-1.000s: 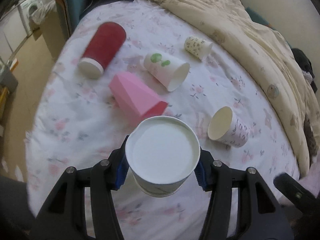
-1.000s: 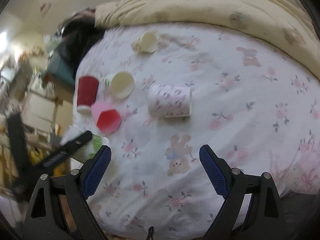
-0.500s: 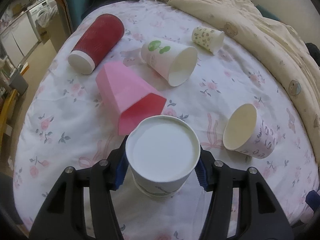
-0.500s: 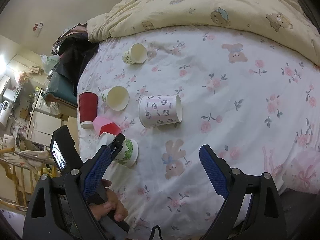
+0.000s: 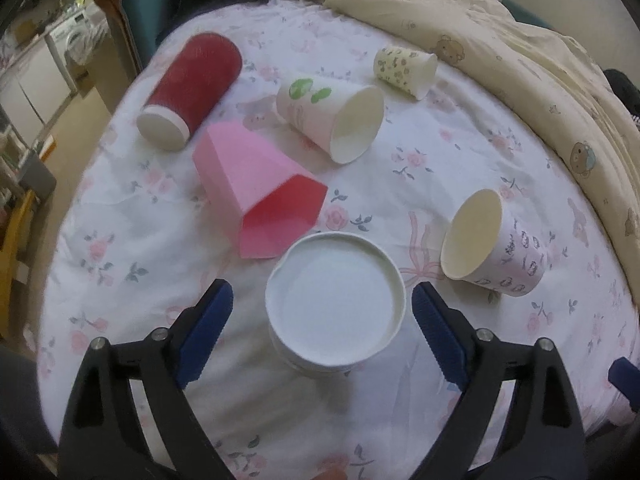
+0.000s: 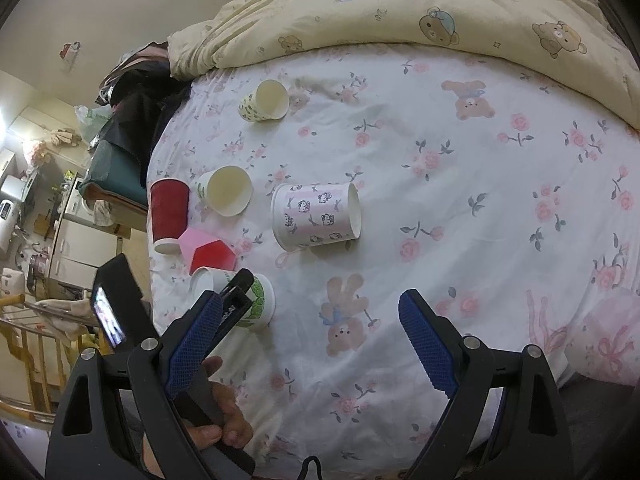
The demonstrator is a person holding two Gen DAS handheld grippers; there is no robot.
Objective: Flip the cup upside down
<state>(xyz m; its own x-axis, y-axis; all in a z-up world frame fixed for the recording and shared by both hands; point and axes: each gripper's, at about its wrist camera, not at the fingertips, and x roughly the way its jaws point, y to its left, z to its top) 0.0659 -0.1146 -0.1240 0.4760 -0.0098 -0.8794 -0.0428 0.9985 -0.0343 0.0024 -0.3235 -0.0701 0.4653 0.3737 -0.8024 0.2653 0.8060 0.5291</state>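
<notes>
A white paper cup [image 5: 334, 304] with green print stands upside down on the flowered bedsheet, its flat base facing my left camera. My left gripper [image 5: 322, 316] is open, its blue pads apart from the cup on both sides. The same cup [image 6: 256, 300] shows in the right wrist view, partly behind the left gripper's finger. My right gripper [image 6: 310, 340] is open and empty above the sheet, to the right of that cup.
Several cups lie on their sides: a red one [image 5: 190, 90], a pink faceted one [image 5: 260, 188], a white one with green leaves [image 5: 332, 120], a small patterned one [image 5: 406, 66], a pink-printed one [image 5: 494, 248]. A beige duvet [image 5: 520, 60] bounds the far right.
The left gripper lowered the upside-down cup onto the sheet and opened, letting it go. The right gripper has barely moved.
</notes>
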